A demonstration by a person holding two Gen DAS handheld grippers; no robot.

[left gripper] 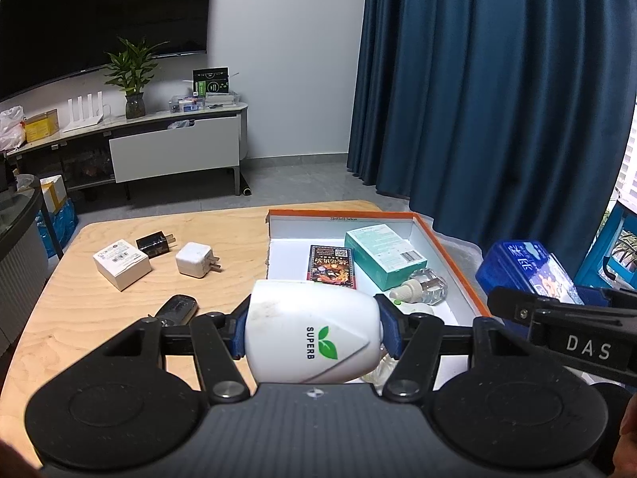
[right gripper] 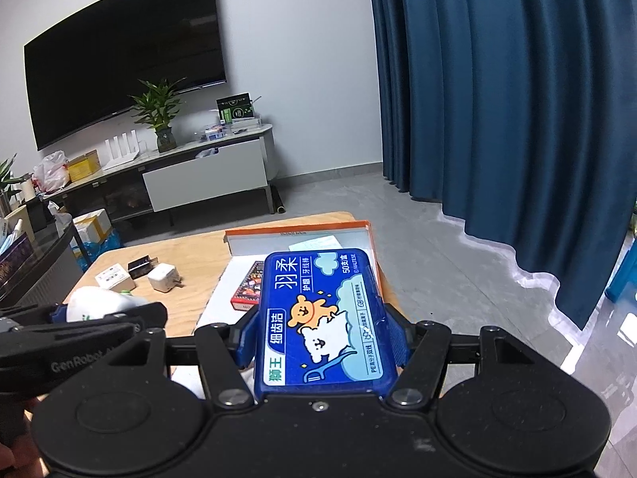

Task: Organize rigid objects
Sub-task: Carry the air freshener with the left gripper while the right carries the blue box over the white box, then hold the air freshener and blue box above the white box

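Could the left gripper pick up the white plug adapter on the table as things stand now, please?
Probably not yet: the left gripper is shut on the white SUPERB device, so its jaws are full. The white plug adapter lies uncovered on the table.

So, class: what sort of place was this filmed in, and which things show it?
Most likely a home living room: a large wall-mounted television above a low media cabinet, a potted plant on it, and floor-length blue curtains.
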